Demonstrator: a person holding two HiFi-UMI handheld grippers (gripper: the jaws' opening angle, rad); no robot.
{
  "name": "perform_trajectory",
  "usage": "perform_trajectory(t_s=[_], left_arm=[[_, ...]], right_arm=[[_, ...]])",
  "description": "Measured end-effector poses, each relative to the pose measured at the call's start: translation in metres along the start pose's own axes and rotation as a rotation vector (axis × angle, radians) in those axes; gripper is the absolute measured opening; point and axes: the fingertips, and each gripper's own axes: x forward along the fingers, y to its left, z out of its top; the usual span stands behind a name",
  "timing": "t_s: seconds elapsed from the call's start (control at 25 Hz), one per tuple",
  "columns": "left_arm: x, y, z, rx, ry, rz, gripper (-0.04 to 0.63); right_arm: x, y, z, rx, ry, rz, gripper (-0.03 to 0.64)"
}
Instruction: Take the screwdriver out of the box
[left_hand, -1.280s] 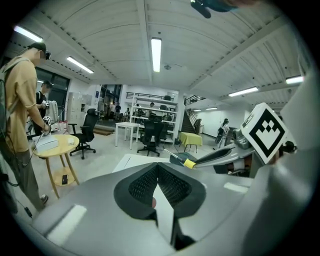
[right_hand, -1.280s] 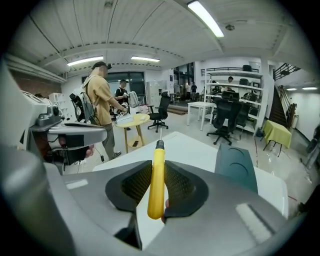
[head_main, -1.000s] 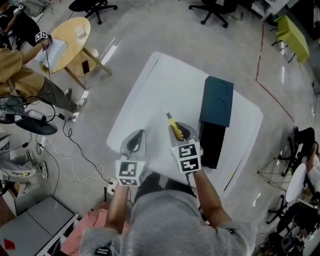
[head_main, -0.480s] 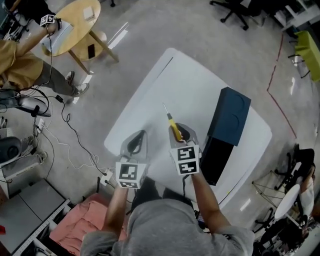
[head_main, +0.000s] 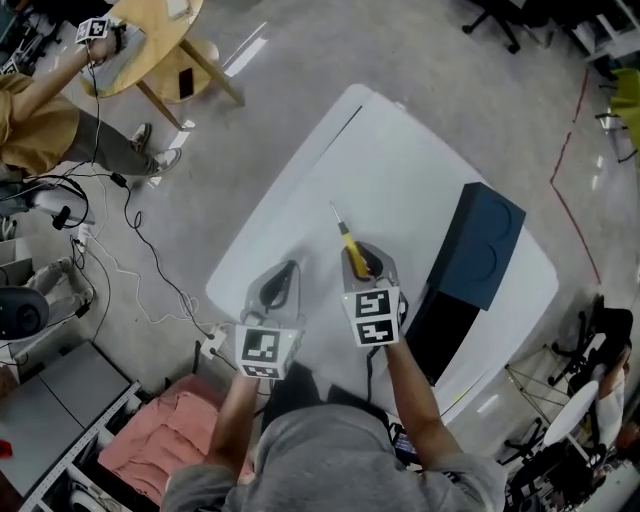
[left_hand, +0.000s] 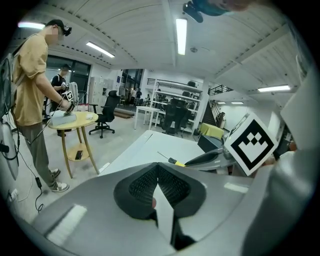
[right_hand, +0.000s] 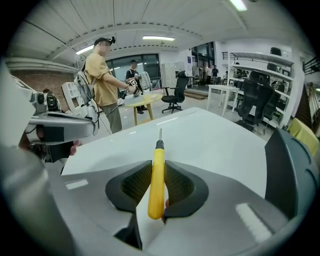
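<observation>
One yellow-handled, thin-shafted screwdriver (right_hand: 158, 176) sits clamped in right gripper (head_main: 362, 263) jaws; left gripper (left_hand: 157, 169) jaws meet empty.

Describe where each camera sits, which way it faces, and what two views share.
Head view: on the person's head, facing steeply down at the white table; both forearms, left gripper, right gripper.
Left gripper view: on the left gripper, along its shut jaws across the table; right gripper at right.
Right gripper view: on the right gripper, along jaws shut on the screwdriver; left gripper at left.
Shared: both gripper views show the person at the round table.
</observation>
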Motion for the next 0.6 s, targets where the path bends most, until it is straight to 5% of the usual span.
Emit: perform_trajectory(t_s=[0.6], left_arm=[[0.018,0.006,-0.018,-0.017,0.041,-0.004,0.012]], right_arm=[[0.027,-0.002,-0.014,-0.010,0.045,-0.006,0.083]])
